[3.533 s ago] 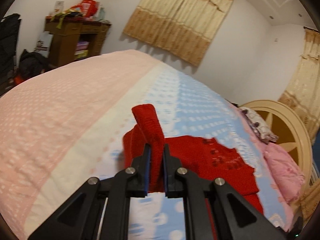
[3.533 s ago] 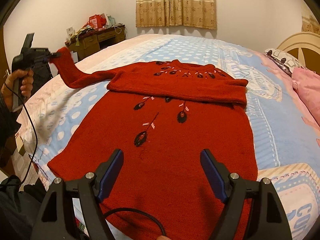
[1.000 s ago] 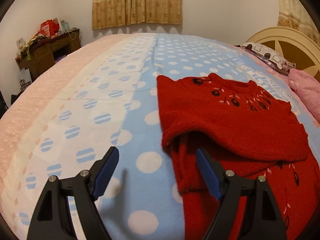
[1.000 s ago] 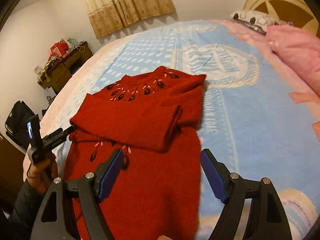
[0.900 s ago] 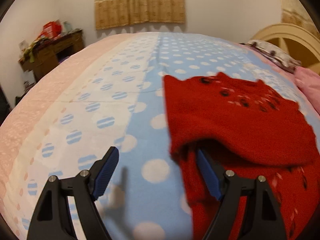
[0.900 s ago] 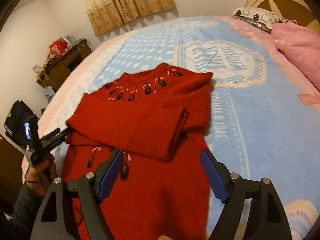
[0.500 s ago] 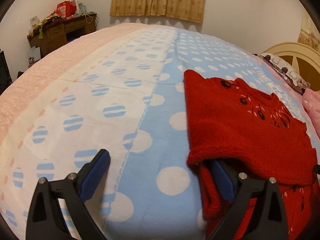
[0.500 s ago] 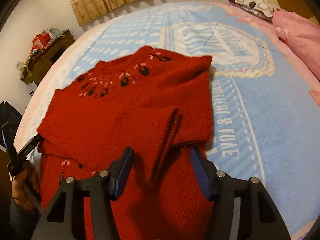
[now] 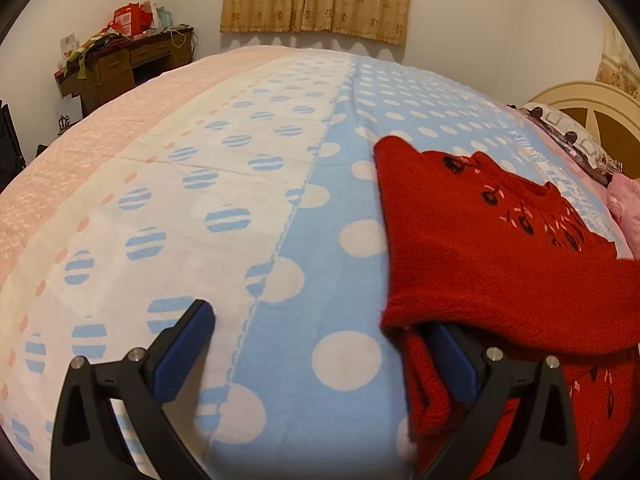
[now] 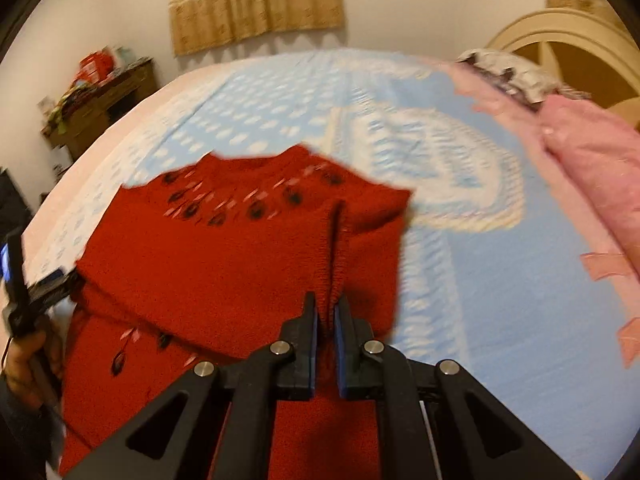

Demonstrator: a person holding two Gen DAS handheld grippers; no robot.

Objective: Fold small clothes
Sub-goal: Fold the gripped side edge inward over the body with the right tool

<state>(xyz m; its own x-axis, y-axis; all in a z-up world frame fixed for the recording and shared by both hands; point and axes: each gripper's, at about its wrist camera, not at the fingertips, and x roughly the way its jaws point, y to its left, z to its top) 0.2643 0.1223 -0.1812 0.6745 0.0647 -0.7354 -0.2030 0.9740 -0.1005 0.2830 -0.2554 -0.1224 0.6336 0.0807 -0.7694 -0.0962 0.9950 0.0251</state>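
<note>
1. Sweater (image 9: pixel 496 264), red knit with a dark leaf pattern at the neck, lies on the bed (image 9: pixel 248 184), over the blue dotted part of the blanket; both sleeves are now folded across the chest.

2. Right gripper (image 10: pixel 326 320) has changed most: a second ago its blue pads stood wide apart above the folded sleeve, and now they are pinched together on a ridge of that sleeve's ribbed cuff (image 10: pixel 334 256), which stands up between them.

3. Left gripper (image 9: pixel 320 344) has spread to its widest. One blue finger rests over the bare blanket, the other is tucked under the folded sleeve edge at the sweater's side. Its pads press on nothing.

4. In the right wrist view the left gripper (image 10: pixel 52 280) shows at the sweater's far edge, held in the person's hand (image 10: pixel 24 356).

5. My reading: the sleeve folds are done and the right hand has taken a fresh hold, probably to shift or straighten the sleeve or to begin folding the body. The left side has yet to grasp, so the next fold cannot be carried evenly.

6. Writing: the blanket's pale medallion (image 10: pixel 440 160) may bear lettering, but blur makes it unreadable. No brand or label can be read on the sweater or on the cluttered desk (image 9: pixel 120 64).
</note>
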